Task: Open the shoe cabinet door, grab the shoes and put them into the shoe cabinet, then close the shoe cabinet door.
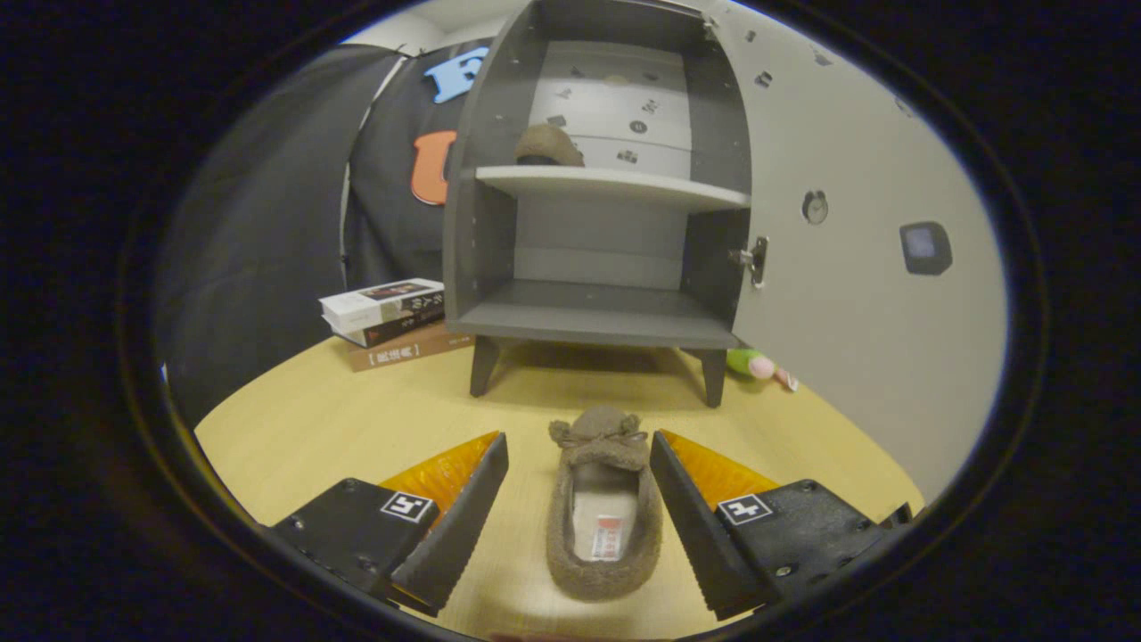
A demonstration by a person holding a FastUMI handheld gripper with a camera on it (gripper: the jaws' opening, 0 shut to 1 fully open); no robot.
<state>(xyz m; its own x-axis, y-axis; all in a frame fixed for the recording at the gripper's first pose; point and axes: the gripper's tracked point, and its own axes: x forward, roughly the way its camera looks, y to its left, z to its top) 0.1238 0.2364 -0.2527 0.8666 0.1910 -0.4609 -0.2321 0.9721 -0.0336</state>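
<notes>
Now the tongs stand spread wide around the slipper lying on the bench before the open cabinet; soft, light, probably squashy, so pinch its sides mid-length.

Shoe lies on the table btwn the spread fingers (neither touching it), toe toward the shoe cabinet beyond. Cabinet door swung open to the right. 2nd shoe on upper shelf. Books stacked left of cabinet; toy by its right leg
</notes>
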